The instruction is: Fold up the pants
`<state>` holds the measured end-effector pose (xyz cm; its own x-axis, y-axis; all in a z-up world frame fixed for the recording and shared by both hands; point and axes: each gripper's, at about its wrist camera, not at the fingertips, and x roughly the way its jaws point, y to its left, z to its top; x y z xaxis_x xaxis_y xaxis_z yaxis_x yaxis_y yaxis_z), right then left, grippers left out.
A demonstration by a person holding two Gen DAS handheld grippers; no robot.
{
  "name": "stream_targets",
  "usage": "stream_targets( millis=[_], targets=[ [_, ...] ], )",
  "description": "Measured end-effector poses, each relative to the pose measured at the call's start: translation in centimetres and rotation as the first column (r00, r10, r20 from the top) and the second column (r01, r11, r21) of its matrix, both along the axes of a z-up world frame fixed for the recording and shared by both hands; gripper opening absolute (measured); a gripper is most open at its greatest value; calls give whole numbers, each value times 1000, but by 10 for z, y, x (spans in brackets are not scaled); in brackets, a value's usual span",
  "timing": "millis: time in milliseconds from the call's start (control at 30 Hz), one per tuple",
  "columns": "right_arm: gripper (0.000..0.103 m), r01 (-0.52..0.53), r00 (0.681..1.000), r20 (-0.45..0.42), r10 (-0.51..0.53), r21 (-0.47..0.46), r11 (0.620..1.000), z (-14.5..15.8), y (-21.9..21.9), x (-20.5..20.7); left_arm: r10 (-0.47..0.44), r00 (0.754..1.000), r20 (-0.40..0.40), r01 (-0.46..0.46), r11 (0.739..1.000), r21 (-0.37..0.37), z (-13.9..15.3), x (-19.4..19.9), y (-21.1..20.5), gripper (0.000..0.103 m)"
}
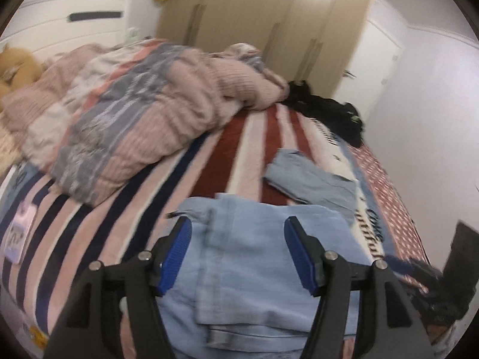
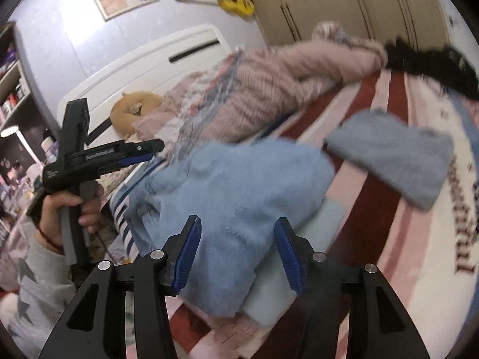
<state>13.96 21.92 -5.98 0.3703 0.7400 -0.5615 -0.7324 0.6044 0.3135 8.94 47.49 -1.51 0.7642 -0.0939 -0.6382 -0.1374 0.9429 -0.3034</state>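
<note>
**Inspector:** Pants [image 1: 254,257], light blue, lie bunched on the striped bedspread [image 1: 89,224] near its edge.

**Clerk:** Tools?

**Inspector:** Left gripper [image 1: 238,254] and right gripper [image 2: 238,254] both parted above the fabric, gripping nothing.

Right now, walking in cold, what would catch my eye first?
Probably the pale blue denim pants lying folded on the red-and-pink striped bedspread, right under two black grippers with blue pads, both open. Behind them a rumpled pink quilt heaps up, and a yellow toy guitar hangs on the wall.
</note>
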Motion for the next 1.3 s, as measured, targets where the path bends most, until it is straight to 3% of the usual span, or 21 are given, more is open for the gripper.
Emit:
stream_targets(
  millis=[167,333,433,733,1000,1167,1300],
  targets=[
    [47,-81,997,12,81,0,997,7,16,-4,-70,994,-85,72,997,24,-20,12,-20,60],
    [48,-131,991,-13,131,-87,988,-22,31,-7,-85,978,-189,93,995,33,-65,16,-25,60],
    [48,-154,988,-37,150,-156,976,-41,35,-6,-96,977,-191,111,991,68,-80,13,-32,60],
    [47,-153,988,-27,150,-174,973,-59,32,-5,-82,982,-170,101,990,103,-81,10,-39,62],
    [46,-141,990,-5,142,-152,978,-51,22,-11,-46,992,-121,63,988,141,-66,1,-64,68],
    [46,-121,992,19,125,-131,984,-36,-2,-17,-64,998,7,61,977,204,-37,-20,-111,75],
    [47,-66,993,86,79,-137,988,-22,-40,-28,-78,990,119,48,969,243,-13,-39,-155,81]
  ],
)
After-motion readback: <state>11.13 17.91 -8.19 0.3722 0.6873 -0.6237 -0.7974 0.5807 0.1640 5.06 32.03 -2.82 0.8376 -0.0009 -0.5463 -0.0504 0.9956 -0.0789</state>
